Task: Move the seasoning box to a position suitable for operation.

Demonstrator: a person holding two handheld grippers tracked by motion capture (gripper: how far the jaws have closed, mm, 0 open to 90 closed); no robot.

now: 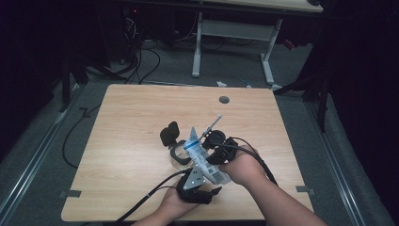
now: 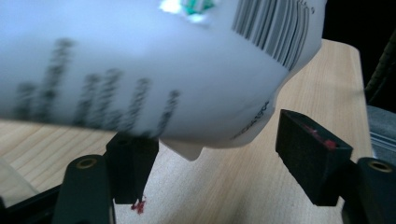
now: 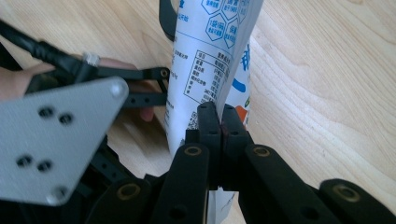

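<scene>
Right gripper [image 1: 221, 153]: held in the person's right hand [image 1: 244, 165], forearm entering from the bottom right of the high view. Jaws pressed together on the edge of a white printed pouch [image 3: 210, 60]; in the right gripper view the two black pads meet with the pouch's thin edge pinched between them.

Left gripper [image 1: 200, 188]: held in the left hand [image 1: 171, 205] near the table's front edge, grey three-cornered plate [image 1: 194, 178] on top, cable [image 1: 141, 202] trailing off toward the front left. Jaws apart; in the left gripper view the pouch [image 2: 154, 65] hangs above and between them, and whether the left-hand pad touches it I cannot tell; the right-hand pad stands clear.

Pouch [image 1: 202, 157]: lifted off the wooden table [image 1: 131, 127], tilted, its narrow end pointing up and away from the person, lower end with barcode over the left gripper.

Clear cup [image 1: 179, 156]: on the table just left of the pouch, a black object [image 1: 169, 134] beside it.

Open room: bare tabletop to the left, right and far side; a round hole [image 1: 224, 100] near the far edge. Both hands sit close to the front edge.
</scene>
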